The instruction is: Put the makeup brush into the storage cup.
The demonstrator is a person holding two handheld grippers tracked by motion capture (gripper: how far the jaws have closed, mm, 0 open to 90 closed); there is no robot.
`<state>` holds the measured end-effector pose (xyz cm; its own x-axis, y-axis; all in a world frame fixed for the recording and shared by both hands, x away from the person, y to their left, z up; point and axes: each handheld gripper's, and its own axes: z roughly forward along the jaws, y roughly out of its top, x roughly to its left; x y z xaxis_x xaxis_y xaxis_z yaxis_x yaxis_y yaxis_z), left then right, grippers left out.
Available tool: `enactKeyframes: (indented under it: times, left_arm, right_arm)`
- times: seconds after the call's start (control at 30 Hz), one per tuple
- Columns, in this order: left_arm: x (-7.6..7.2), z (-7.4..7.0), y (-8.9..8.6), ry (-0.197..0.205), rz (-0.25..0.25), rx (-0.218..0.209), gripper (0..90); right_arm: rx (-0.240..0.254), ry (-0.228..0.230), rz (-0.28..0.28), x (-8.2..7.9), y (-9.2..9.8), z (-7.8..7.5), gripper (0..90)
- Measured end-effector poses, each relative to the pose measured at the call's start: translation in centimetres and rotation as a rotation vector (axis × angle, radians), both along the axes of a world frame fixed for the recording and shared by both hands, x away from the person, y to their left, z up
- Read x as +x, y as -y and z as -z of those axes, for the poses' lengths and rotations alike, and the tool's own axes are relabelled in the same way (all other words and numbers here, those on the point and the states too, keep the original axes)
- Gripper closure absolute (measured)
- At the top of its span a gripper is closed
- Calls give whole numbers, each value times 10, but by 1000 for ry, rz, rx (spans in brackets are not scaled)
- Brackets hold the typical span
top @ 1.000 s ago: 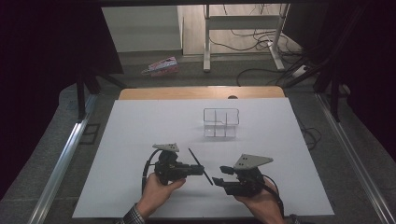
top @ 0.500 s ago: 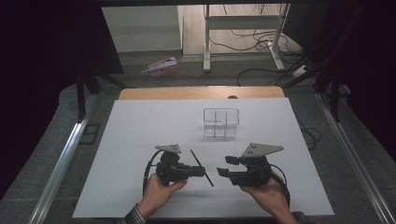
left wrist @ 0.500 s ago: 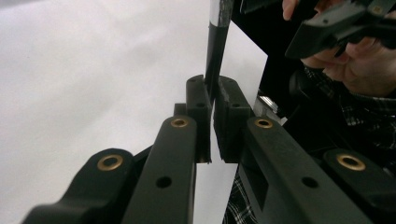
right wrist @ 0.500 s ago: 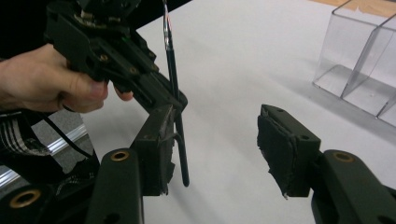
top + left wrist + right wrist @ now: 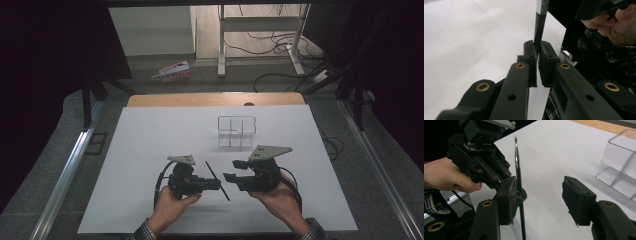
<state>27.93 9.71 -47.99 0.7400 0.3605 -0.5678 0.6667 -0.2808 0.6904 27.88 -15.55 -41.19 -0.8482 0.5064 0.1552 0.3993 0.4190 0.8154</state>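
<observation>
A thin black stick [image 5: 210, 168] with a silver band is clamped near its middle by my left gripper [image 5: 216, 184], which points right over the white sheet. In the left gripper view the stick [image 5: 539, 22] rises from between the closed pads of my left gripper [image 5: 537, 50]. My right gripper [image 5: 231, 171] faces it from the right, open, a short way from the stick. In the right gripper view the stick [image 5: 517, 167] stands upright just beside the left pad of my right gripper [image 5: 540, 187], with a wide gap to the other pad. The left gripper [image 5: 506, 180] is behind it.
A clear plastic organizer box [image 5: 236, 131] with compartments stands on the white sheet [image 5: 150, 140] beyond the grippers, also at the right gripper view's upper right as the box [image 5: 621, 162]. Beyond the table's wooden far edge [image 5: 215, 99] lie a pink packet [image 5: 173, 71] and cables.
My right gripper has risen and moved a little farther up the table, beside the stick. The left gripper and the stick have stayed put.
</observation>
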Motion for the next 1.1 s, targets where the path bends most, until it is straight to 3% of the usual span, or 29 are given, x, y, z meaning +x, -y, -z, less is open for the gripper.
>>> enactKeyframes:
  times: [0.37, 0.5, 0.73, 0.8, 0.9, 1.0, 1.1]
  left_arm:
    - [0, 0, 2, 1, 9, 6, 861]
    - [0, 0, 2, 2, 6, 3, 861]
    - [0, -1, 2, 3, 8, 7, 861]
    - [0, 0, 2, 1, 3, 6, 861]
    - [0, 0, 2, 5, -1, 9, 859]
    - [0, -1, 2, 15, -8, 11, 834]
    - [0, -3, 0, 27, -21, 12, 715]
  right_arm:
    - [-42, 22, -67, 7, -28, 1, 563]
    - [-45, 10, -82, 10, -37, 4, 612]
    - [-54, 2, -107, 14, -45, 7, 747]
    - [-50, -3, -121, 14, -46, 9, 827]
    - [-44, -7, -137, 14, -46, 9, 845]
    - [-44, 7, -140, 13, -46, 9, 847]
    - [-44, 17, -131, 15, -44, 6, 848]
